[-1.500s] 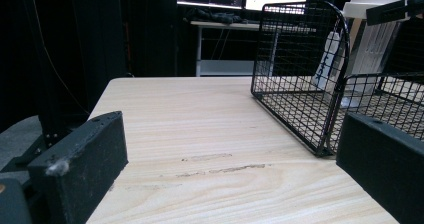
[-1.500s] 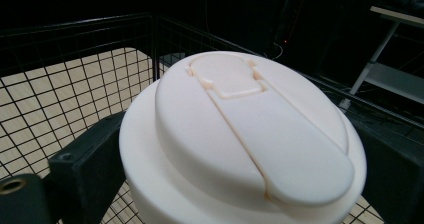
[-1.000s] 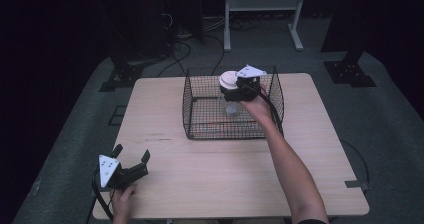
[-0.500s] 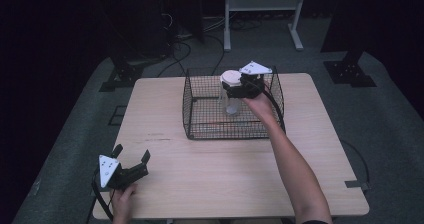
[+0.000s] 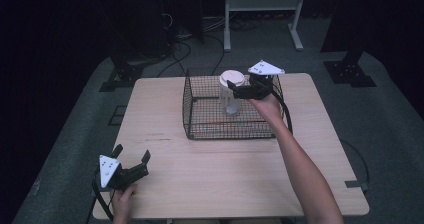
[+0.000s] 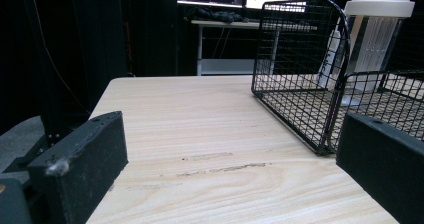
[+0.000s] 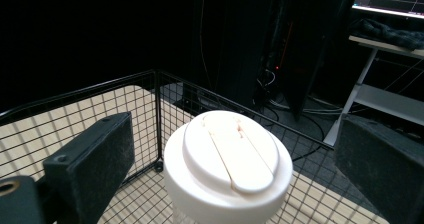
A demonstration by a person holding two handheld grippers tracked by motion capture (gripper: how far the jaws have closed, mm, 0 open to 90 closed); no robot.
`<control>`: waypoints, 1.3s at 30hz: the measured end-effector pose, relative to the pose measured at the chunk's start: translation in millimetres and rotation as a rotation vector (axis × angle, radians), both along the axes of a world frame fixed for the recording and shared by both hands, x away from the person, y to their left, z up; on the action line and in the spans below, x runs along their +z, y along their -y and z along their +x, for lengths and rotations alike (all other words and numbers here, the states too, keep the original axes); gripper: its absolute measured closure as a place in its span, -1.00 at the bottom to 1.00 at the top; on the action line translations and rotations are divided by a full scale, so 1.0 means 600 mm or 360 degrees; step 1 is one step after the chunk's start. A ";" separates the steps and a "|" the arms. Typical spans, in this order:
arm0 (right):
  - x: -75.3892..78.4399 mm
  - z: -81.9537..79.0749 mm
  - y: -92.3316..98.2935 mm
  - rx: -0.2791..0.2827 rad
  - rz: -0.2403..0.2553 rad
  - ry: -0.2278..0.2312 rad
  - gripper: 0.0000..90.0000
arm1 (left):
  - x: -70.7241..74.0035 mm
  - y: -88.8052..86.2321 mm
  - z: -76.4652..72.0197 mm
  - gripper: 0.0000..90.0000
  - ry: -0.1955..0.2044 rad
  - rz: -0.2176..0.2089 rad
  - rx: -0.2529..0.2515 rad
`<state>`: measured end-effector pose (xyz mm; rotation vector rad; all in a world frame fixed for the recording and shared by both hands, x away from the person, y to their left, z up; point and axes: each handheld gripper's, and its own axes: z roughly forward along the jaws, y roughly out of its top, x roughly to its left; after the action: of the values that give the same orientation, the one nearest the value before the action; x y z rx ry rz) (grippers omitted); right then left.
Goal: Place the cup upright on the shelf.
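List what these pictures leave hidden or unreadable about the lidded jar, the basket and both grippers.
- Jar: right gripper view's bottom edge cuts off its body; the white lid hides any contents.
- Right gripper: high view too small to tell whether it touches the jar.
- Wire basket: left gripper view's right edge crops it.
- Left gripper: the hand hides its handle.

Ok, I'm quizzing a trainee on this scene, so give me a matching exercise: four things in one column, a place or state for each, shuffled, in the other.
Things:
1. jar
2. wire basket
3. left gripper
4. right gripper

Places or states:
A. open, low over the table's near left corner
B. black mesh, on the table's far half
C. white-lidded, upright inside the basket
D. open, jaws either side of the lid

Pairs: 1-C, 2-B, 3-A, 4-D
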<state>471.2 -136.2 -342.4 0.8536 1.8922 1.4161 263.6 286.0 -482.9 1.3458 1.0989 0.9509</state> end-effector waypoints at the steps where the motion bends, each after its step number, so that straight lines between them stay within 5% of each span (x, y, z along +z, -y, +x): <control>1: 0.003 -0.003 0.003 0.0004 0.0002 -0.0004 -0.94 | 0.000 0.000 0.000 -1.00 -0.0001 0.0000 0.0001; 14: 0.041 -0.051 0.032 0.0049 0.0012 0.0073 -0.94 | 0.000 0.001 0.000 -1.00 0.0001 0.0004 0.0001; 39: 0.013 -0.109 0.108 0.0030 0.0027 0.0025 -0.94 | 0.000 0.003 0.000 -1.00 -0.0002 0.0019 0.0006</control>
<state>405.7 -201.2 -334.3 0.8327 1.8838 1.4479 263.7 284.5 -483.0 1.3544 1.0986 0.9607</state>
